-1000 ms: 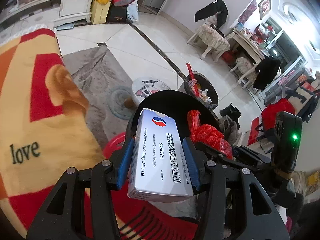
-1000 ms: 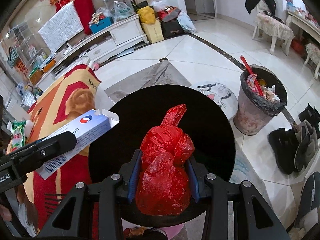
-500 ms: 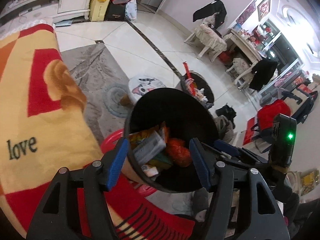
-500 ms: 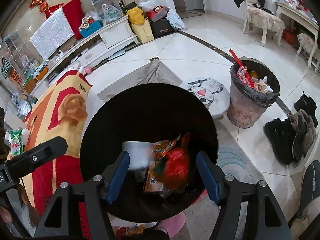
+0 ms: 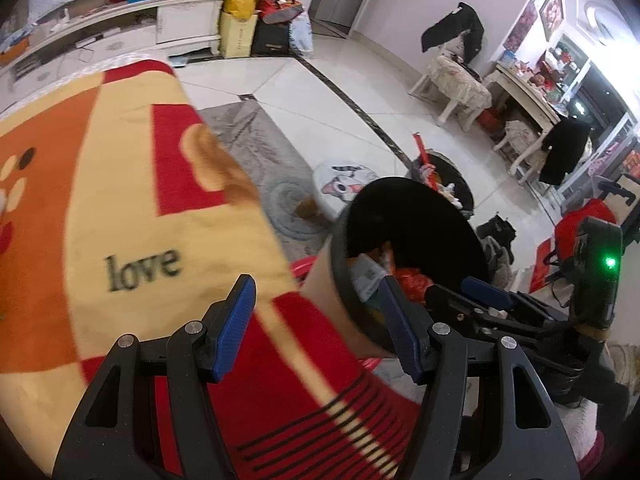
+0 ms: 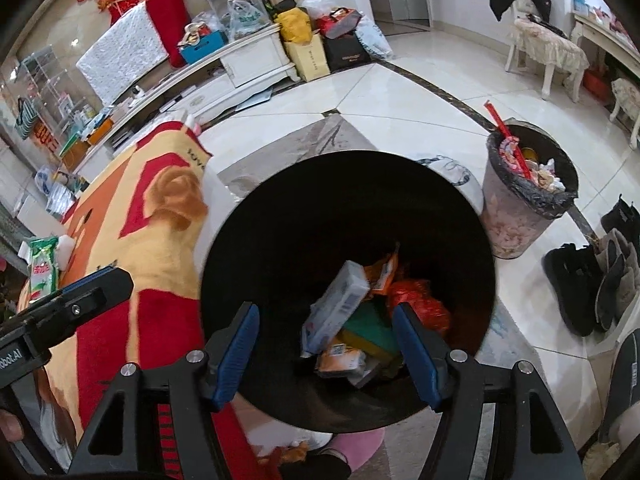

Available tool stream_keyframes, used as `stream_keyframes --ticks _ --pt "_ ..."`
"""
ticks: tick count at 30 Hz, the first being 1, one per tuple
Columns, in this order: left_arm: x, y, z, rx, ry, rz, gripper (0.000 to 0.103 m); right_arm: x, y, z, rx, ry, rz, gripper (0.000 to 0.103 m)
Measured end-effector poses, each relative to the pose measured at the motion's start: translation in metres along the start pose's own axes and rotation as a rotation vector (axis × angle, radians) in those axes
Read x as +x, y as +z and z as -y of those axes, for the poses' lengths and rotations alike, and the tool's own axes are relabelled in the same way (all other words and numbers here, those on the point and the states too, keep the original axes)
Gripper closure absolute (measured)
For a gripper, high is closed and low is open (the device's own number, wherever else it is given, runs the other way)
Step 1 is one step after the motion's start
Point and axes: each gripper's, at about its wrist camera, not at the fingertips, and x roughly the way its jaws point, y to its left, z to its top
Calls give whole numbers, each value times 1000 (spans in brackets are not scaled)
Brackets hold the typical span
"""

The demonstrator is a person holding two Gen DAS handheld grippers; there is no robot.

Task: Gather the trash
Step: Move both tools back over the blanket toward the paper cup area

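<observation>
right wrist view: both grippers, right gripper [image 6: 324, 350] and left gripper [image 5: 316, 328], spread wide, empty; white carton [image 6: 336, 310] in black bin [image 6: 280, 208] likely light, crushable; grip its long sides.

The right wrist camera looks steeply down into the black bin [image 6: 348, 184] from close above. The left wrist camera sits beside the bin [image 5: 416, 216], facing across the blanket [image 5: 120, 208]. The 2 views share bin, blanket [image 6: 168, 200] and floor basket [image 6: 528, 200].

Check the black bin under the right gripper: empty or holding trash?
Holding trash. The black bin contains a white box, a red bag and wrappers; well short of full.
</observation>
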Motion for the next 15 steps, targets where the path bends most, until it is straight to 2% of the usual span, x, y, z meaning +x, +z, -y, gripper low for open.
stream_keyframes --ticks 7,15 --pt "-27 -13 -44 -57 64 20 40 4 0 -39 -41 50 -6 36" --pt "-89 -30 -130 -204 150 89 40 13 1 -111 -126 148 -33 32"
